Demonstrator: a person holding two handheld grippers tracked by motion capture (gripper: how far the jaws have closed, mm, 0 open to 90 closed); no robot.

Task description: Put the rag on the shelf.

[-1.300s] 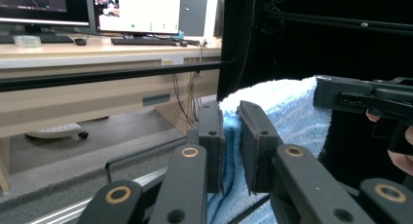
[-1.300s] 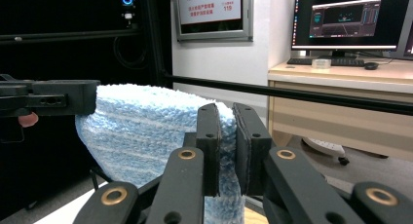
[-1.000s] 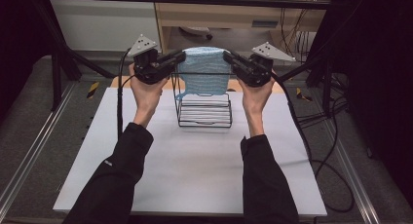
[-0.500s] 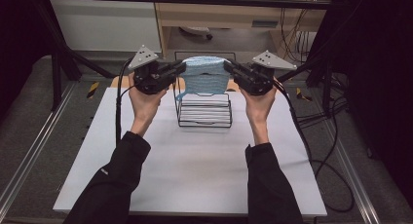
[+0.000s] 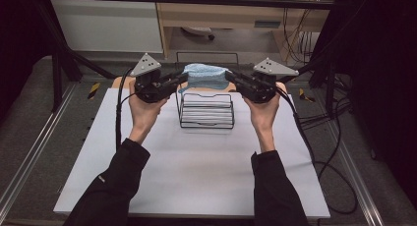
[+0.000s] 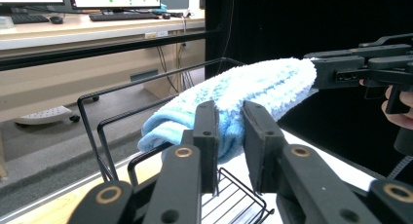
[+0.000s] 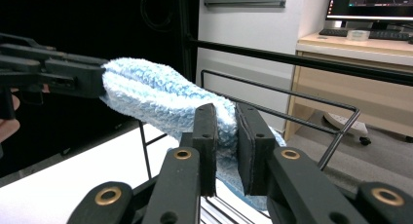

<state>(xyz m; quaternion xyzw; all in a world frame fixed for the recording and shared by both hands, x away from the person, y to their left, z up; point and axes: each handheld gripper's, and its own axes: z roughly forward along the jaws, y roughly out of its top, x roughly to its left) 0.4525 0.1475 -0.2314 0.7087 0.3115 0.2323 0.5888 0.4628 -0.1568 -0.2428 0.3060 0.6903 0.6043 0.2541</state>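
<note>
Grippers are stretching a light blue towel (image 5: 204,76) above the black wire rack (image 5: 205,110), the left gripper (image 5: 181,80) easing its jaws a little wider around one end, the right gripper (image 5: 231,78) pinching the other, so laying it across the rack is still remaining.

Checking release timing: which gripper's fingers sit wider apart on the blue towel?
The left gripper: its fingers have just been opening, wider around the towel; the right gripper's squeeze it thin.
</note>
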